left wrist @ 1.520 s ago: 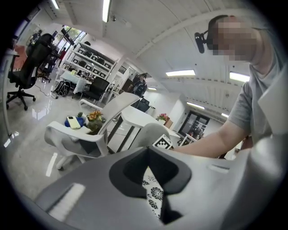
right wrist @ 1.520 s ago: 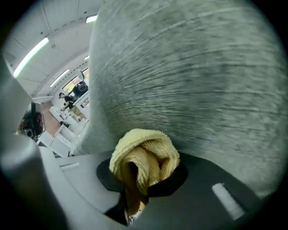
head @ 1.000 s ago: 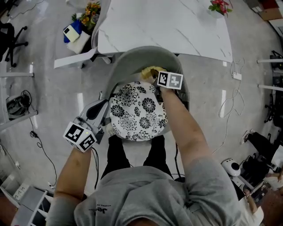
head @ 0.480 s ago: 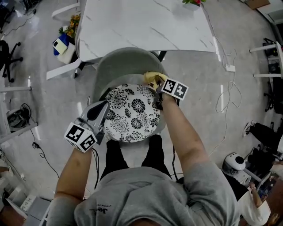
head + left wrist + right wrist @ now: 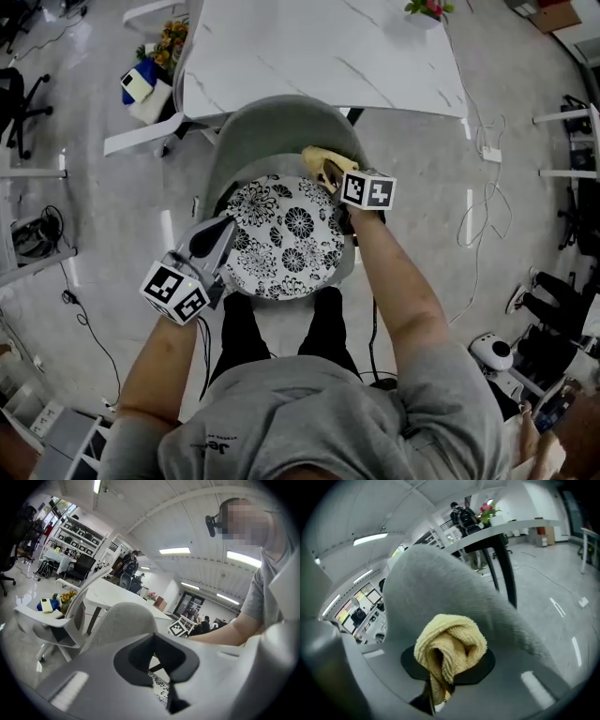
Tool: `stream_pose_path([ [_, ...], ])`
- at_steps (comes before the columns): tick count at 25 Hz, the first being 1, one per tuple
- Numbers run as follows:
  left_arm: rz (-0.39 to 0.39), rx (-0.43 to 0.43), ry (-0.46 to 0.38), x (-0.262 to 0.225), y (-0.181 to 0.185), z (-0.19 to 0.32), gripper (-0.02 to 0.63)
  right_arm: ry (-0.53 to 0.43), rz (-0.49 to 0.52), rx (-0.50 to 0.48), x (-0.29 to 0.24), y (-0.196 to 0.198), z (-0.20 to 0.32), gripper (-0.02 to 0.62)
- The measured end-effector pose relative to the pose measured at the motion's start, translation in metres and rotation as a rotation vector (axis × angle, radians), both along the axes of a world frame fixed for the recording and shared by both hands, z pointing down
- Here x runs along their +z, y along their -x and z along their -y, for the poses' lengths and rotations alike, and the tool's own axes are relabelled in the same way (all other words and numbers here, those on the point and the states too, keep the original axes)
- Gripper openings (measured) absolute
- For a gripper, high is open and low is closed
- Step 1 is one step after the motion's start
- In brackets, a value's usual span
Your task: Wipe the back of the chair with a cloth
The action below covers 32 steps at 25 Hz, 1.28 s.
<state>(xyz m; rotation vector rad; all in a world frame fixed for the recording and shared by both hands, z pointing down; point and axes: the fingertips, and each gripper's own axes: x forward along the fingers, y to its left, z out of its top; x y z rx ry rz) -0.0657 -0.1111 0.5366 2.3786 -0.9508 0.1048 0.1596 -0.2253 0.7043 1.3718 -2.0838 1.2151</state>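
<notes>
Cloth: yellow cloth [image 5: 317, 157], bunched, clamped in the right tool [image 5: 330, 176], touching the right inner side of the chair back [image 5: 267, 127].
Direction: the back curves away to the cloth's left, so a stroke would likely run left.
Left tool [image 5: 216, 242]: jaws together, empty, by the seat's [image 5: 281, 234] left edge, farther from the back.

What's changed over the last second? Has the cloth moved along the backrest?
The right gripper, shut on the yellow cloth, slid it along the chair back from near the middle toward the right side. The left gripper stays shut and empty beside the seat.
</notes>
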Motion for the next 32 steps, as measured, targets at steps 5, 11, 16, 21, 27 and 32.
stream_pose_path([
  [5, -0.008, -0.034, 0.017, 0.013, 0.035, -0.009, 0.058, -0.06, -0.061, -0.383, 0.011, 0.106, -0.002, 0.058],
  [11, -0.002, -0.067, 0.045, 0.029, 0.081, -0.021, 0.058, -0.026, -0.011, -0.754, 0.039, 0.233, -0.032, 0.057],
  [16, -0.01, -0.099, 0.071, 0.042, 0.111, -0.027, 0.058, -0.034, -0.077, -0.909, 0.056, 0.282, -0.04, 0.058],
  [21, -0.012, -0.124, 0.081, 0.046, 0.126, -0.024, 0.058, -0.05, -0.109, -0.807, 0.063, 0.264, -0.017, 0.058],
  [27, -0.007, -0.112, 0.08, 0.043, 0.115, -0.012, 0.058, -0.011, -0.109, -0.527, 0.071, 0.211, 0.021, 0.06],
  [32, 0.002, -0.068, 0.074, 0.039, 0.086, -0.002, 0.058, 0.037, -0.101, -0.237, 0.076, 0.134, 0.044, 0.06],
])
